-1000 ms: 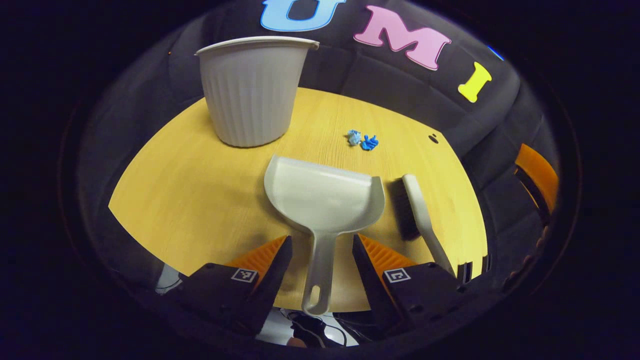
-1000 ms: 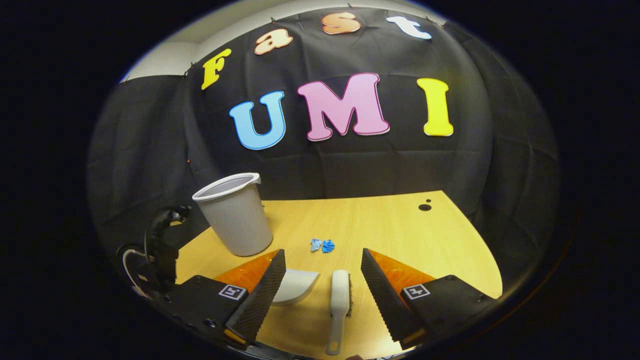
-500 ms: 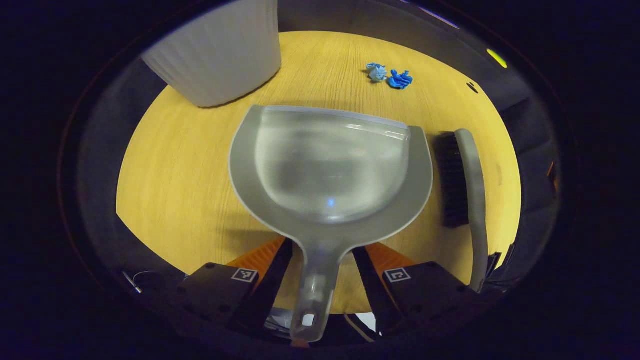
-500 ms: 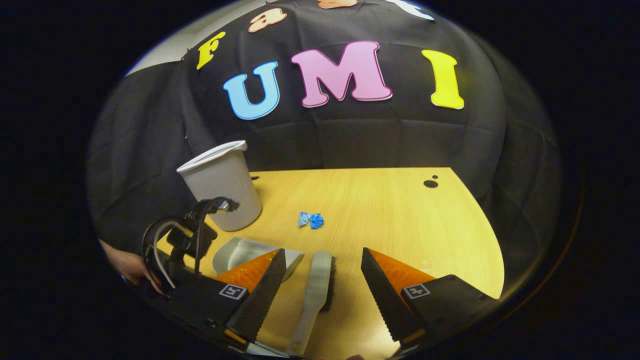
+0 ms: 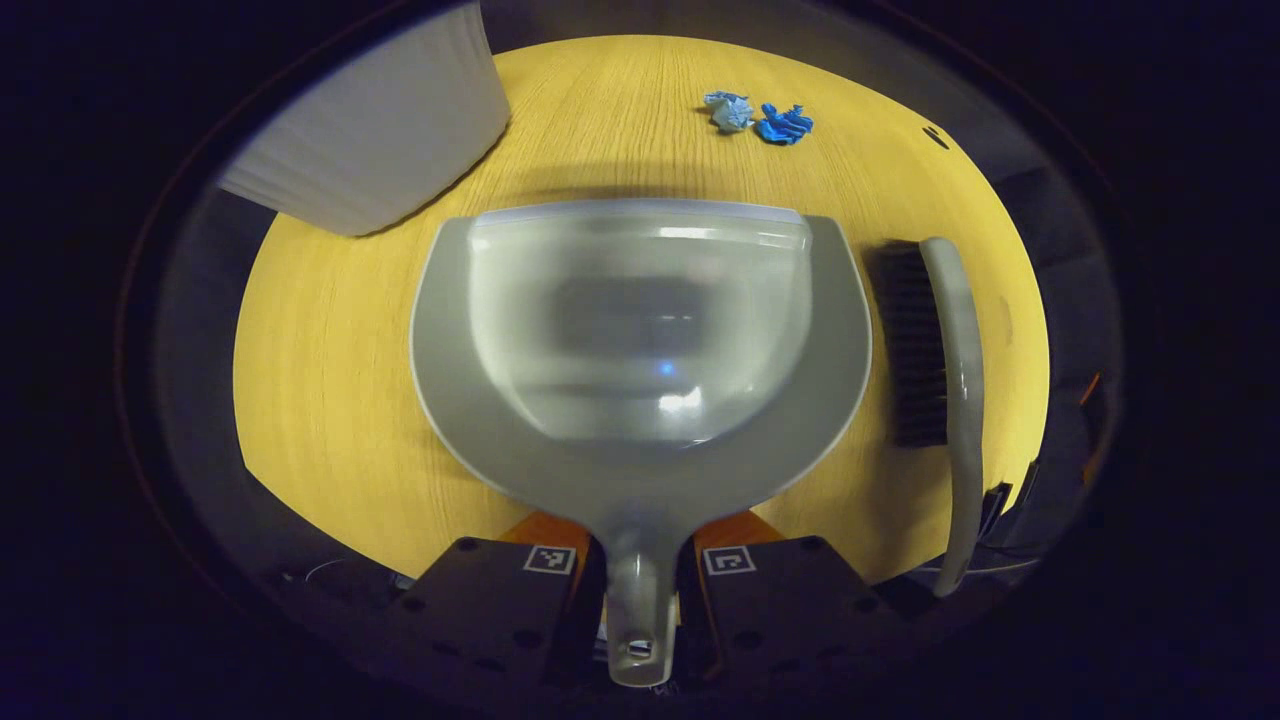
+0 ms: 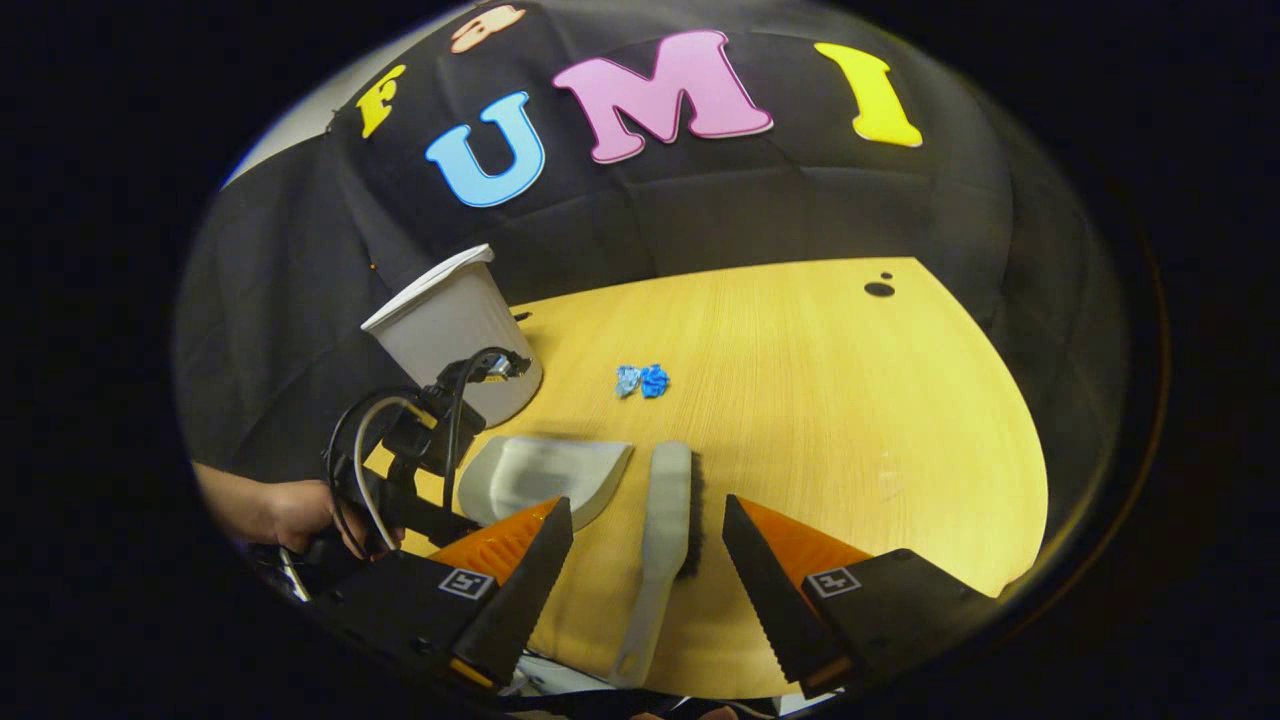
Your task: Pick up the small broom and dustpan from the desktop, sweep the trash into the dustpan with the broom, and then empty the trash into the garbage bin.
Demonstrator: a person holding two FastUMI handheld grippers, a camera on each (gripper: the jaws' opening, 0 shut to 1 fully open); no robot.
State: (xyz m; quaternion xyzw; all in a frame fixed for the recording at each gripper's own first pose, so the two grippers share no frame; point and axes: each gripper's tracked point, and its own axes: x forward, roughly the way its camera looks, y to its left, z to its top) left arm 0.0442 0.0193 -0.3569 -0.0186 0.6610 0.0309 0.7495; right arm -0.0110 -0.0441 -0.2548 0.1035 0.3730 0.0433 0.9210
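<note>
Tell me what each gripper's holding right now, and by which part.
The left gripper is shut on the dustpan, at its handle. The right gripper is open around the broom, holding nothing.

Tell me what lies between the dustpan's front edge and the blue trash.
Bare desktop; the left gripper view shows nothing between the dustpan lip and the trash except the pan's shadow.
</note>
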